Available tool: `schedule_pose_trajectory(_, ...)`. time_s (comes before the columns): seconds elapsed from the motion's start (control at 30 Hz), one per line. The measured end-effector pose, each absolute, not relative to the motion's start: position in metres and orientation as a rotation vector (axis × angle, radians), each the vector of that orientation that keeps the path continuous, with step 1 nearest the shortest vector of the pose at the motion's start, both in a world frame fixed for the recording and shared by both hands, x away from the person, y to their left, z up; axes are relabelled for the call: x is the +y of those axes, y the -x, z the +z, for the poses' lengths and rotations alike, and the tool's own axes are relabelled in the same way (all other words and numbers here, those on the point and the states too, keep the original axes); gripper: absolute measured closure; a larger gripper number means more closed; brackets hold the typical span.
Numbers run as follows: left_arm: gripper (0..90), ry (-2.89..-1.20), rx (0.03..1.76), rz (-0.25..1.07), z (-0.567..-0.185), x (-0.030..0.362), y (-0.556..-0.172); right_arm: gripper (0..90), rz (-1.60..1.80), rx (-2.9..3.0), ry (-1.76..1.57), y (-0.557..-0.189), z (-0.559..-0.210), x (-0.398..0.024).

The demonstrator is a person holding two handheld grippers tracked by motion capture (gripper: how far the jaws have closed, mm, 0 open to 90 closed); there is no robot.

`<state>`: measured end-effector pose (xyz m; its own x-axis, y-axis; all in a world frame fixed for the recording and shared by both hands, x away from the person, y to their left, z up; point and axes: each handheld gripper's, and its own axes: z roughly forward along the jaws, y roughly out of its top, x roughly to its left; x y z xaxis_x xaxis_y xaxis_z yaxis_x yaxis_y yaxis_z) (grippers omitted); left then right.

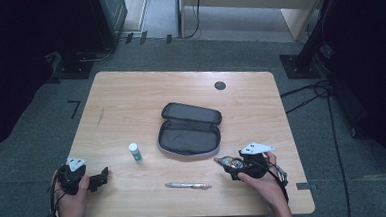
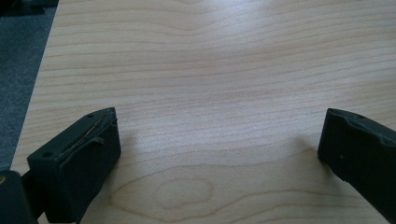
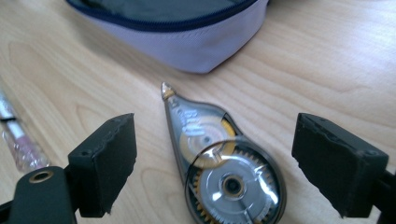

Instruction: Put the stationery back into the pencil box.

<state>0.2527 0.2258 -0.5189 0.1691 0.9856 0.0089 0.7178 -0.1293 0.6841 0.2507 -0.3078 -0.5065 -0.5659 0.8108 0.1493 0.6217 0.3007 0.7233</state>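
A clear correction-tape dispenser point(image 3: 224, 168) with yellow and grey wheels lies flat on the wooden table, tip toward the pouch. My right gripper point(image 3: 215, 163) straddles it, jaws wide on either side, pads not touching it. From above, that gripper point(image 1: 229, 162) sits at the table's front right with the dispenser point(image 1: 230, 161) under it. An open grey pencil pouch point(image 1: 189, 128) lies in the middle; its pale lilac wall point(image 3: 196, 44) is just beyond the dispenser. My left gripper point(image 1: 100, 177) rests at the front left, open point(image 2: 219, 140) over bare wood.
A small white tube with a green band point(image 1: 135, 152) stands left of the pouch. A pen point(image 1: 187, 186) lies near the front edge; its clear barrel point(image 3: 18, 140) is at my right gripper's left. A round cable hole point(image 1: 220, 85) marks the table's far side.
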Motion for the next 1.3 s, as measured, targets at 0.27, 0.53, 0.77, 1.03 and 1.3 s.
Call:
schedule_pose_trajectory(0.27, 0.0, -1.91, 1.605, 0.644, -0.519, 0.226, -0.253, 24.7, 1.057, 2.337, -1.232, -0.241, -0.516, -0.305)
schedule_pose_trajectory(0.53, 0.0, -1.91, 1.605, 0.645, -0.519, 0.226, -0.253, 30.3, 1.048, 2.309, -1.251, -0.236, -0.519, -0.309)
schedule_pose_trajectory(0.77, 0.0, -1.911, 1.605, 0.644, -0.519, 0.226, -0.253, 33.5, 1.044, 2.277, -1.217, -0.228, -0.522, -0.309)
schedule_pose_trajectory(1.03, 0.0, -1.911, 1.605, 0.645, -0.519, 0.226, -0.253, 30.5, 1.061, 2.285, -1.186, -0.226, -0.524, -0.309)
schedule_pose_trajectory(1.3, 0.0, -1.91, 1.605, 0.644, -0.519, 0.226, -0.253, 41.4, 1.077, 2.295, -1.159, -0.223, -0.523, -0.31)
